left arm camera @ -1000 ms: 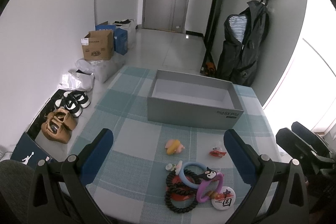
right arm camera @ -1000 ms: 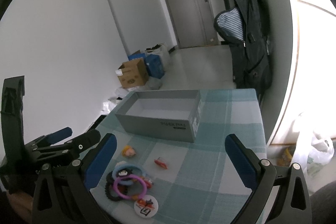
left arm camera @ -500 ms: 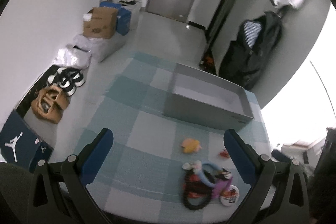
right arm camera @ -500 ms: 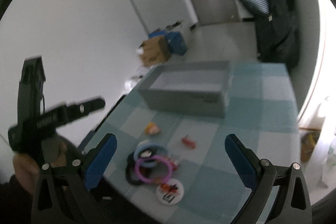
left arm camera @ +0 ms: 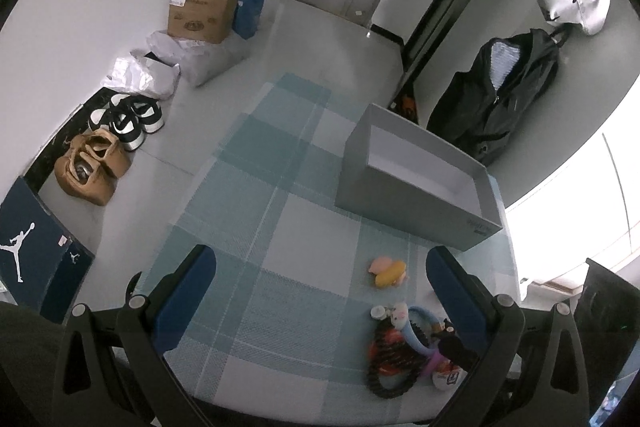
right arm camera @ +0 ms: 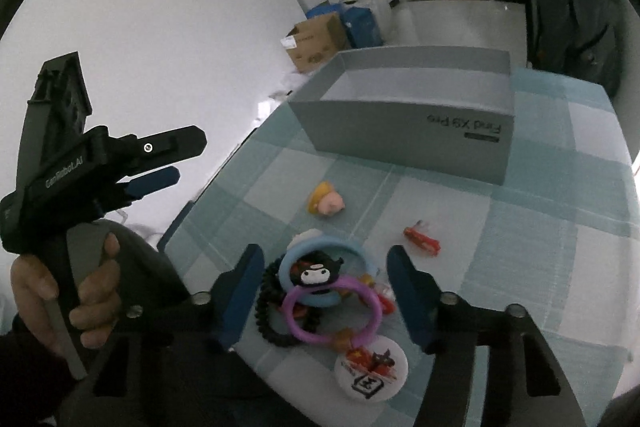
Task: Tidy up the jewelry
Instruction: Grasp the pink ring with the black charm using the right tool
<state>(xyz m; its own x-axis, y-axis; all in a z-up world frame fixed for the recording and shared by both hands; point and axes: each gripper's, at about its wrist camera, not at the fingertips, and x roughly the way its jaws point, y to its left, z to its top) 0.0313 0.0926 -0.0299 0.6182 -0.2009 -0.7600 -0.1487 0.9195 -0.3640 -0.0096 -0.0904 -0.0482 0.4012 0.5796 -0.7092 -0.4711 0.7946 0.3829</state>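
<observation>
While the right gripper (right arm camera: 322,287) hangs over the pile of trinkets near the front edge of the table (right arm camera: 560,247), its jaws are closing – the blue pads sit either side of the heap, and from this angle they look above it and not pressing on anything. Between the pads you can see a light blue ring (right arm camera: 320,269) with a little black and white cartoon charm on it, a purple ring (right arm camera: 332,311) overlapping that, and a black coiled hair tie (right arm camera: 266,319) tucked under both on the left. A round white badge (right arm camera: 370,369) with red and black print lies just in front of the rings.

A bit further back on the checked cloth there's a small yellow and pink figure (right arm camera: 326,203), and a small red clip (right arm camera: 422,241) off to its right, both apart from the pile. Behind them stands the open grey box (right arm camera: 408,143) – the part of its inside that shows is bare.

The left gripper (left arm camera: 320,297) is held by a hand (right arm camera: 76,291) off to the left of the pile, jaws wide, nothing between them. In its own view the pile sits low on the right by the right finger (left arm camera: 456,295), partly hidden behind it
</observation>
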